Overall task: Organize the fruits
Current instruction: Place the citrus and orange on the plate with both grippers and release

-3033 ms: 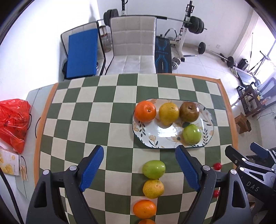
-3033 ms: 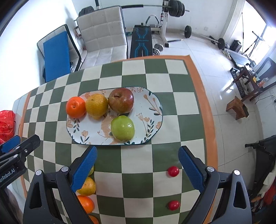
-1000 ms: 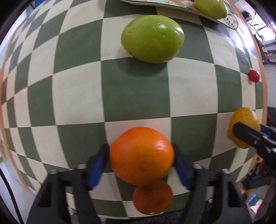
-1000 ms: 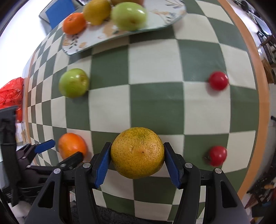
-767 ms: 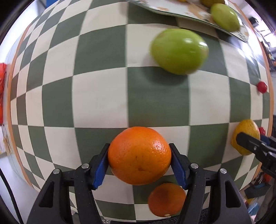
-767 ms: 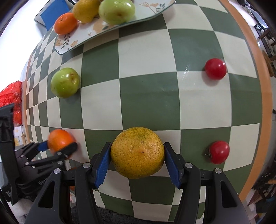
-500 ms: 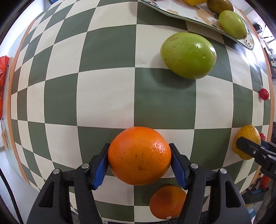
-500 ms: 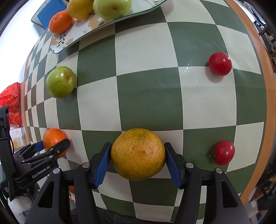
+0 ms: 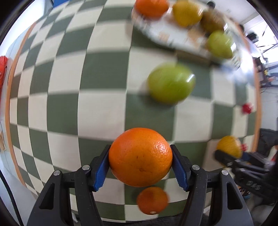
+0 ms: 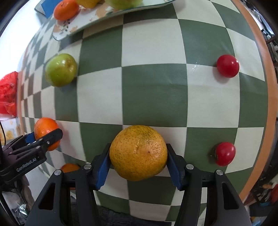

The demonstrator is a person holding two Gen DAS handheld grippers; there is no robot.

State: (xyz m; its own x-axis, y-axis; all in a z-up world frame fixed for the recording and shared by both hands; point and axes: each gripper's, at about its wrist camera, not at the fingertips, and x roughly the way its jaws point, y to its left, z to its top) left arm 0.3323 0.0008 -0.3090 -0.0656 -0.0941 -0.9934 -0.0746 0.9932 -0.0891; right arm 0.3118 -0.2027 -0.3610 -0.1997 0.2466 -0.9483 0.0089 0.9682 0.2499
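My left gripper [image 9: 140, 166] is shut on an orange [image 9: 140, 156] and holds it above the checkered table [image 9: 69, 87]; it also shows in the right wrist view [image 10: 46, 136]. My right gripper [image 10: 138, 161] is shut on a yellow-orange citrus [image 10: 138, 153], also seen in the left wrist view [image 9: 229, 146]. A green apple [image 9: 171, 83] [image 10: 60, 69] lies on the table. A small orange [image 9: 152, 200] lies near the front edge. The floral plate [image 9: 166, 37] [image 10: 78, 26] at the back holds an orange [image 9: 151, 7], a yellow fruit, a brown fruit and a green one.
Two red cherry tomatoes [image 10: 227, 66] [image 10: 225, 153] lie on the table's right side. A red plastic bag [image 10: 7, 93] sits off the table's left edge. The table's orange border [image 10: 262, 69] runs along the right.
Both grippers have kept their fruit. The left gripper has lifted and swung so the plate comes further into its view, which is now blurred. The right gripper has shifted slightly forward.
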